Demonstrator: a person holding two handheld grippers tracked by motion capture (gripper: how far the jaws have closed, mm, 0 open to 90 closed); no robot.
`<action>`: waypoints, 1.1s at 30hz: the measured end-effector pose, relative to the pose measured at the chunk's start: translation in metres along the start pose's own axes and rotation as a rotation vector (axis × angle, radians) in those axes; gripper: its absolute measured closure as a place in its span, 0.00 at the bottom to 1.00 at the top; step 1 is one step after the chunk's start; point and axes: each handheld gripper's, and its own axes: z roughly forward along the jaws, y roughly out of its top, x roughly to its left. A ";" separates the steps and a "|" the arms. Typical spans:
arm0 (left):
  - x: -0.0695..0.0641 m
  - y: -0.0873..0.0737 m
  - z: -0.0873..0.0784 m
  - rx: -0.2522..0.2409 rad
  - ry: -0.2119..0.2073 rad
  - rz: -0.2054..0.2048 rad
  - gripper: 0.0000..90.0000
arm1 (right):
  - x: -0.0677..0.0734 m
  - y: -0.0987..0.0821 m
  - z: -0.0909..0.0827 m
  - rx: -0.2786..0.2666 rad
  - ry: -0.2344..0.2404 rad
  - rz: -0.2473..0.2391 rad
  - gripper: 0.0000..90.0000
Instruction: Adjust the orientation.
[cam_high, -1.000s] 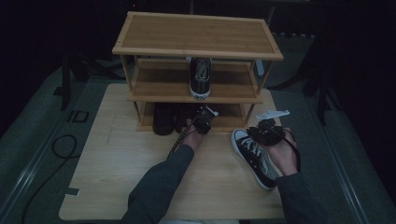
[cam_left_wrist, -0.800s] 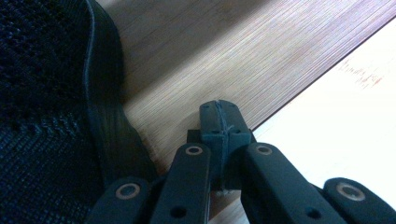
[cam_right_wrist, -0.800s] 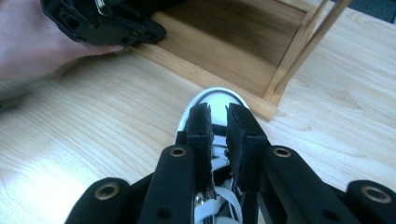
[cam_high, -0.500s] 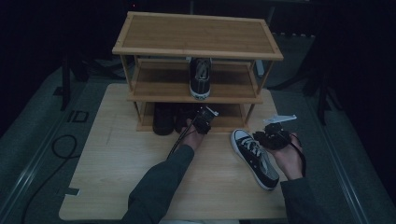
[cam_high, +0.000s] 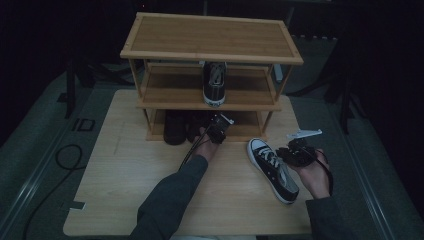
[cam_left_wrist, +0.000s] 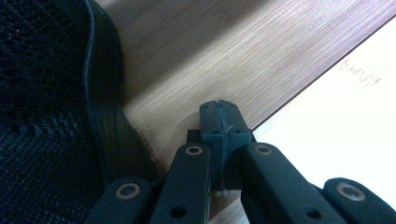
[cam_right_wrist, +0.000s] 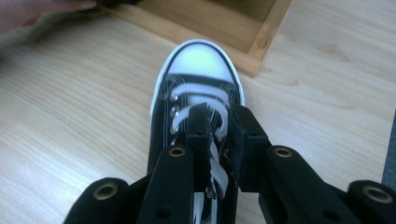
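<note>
Rack (cam_high: 210, 37) at 12 o'clock end of surface (cam_high: 125, 175), three levels, top one bare wood.

2nd sneaker (cam_high: 215, 85) on mid shelf, roughly centre, white toe cap facing 6 o'clock.

Black shoe (cam_high: 175, 127) on bottom shelf, toward the 9 o'clock side, w/ more dark footwear just beside it; too dim to count.

L gripper (cam_high: 218, 131) at front edge of bottom shelf, just at 3 o'clock of the black shoe, aimed approx 12 o'clock into the rack. L hand (cam_high: 205, 147) behind it, dark sleeve running back toward 7 o'clock. In left gripper view: fingers (cam_left_wrist: 210, 123) pressed together, nothing btwn them; tips over the shelf wood, black shoe (cam_left_wrist: 42, 93) w/ mesh upper and dark sole close at 9 o'clock of them. Can't tell if touching.

Sneaker (cam_high: 274, 170) flat on surface, approx 4 o'clock of centre, in front of rack's 3 o'clock leg, apart from it. Black canvas, white laces, white toe cap; toe pointing approx 11 o'clock, heel toward 5 o'clock.

R gripper (cam_high: 292, 154) just at 3 o'clock of sneaker's lace area, R hand (cam_high: 315, 175) cupped under it, cable looping round wrist. In right gripper view: looking along sneaker (cam_right_wrist: 201, 60) from heel to toe, fingers (cam_right_wrist: 198, 126) low over the laces w/ narrow gap, a white lace showing in the gap. Can't tell if pinching lace or tongue, or just hanging above.
</note>
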 end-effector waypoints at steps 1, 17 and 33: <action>0.000 0.000 0.000 0.002 0.000 0.000 1.00 | -0.001 -0.003 0.001 0.007 0.001 0.008 0.88; 0.000 0.000 0.000 0.000 0.003 0.001 1.00 | 0.002 -0.006 0.020 0.085 -0.010 0.000 0.86; 0.000 0.000 0.000 0.000 0.002 0.002 1.00 | -0.003 -0.003 0.031 0.156 0.021 0.018 0.80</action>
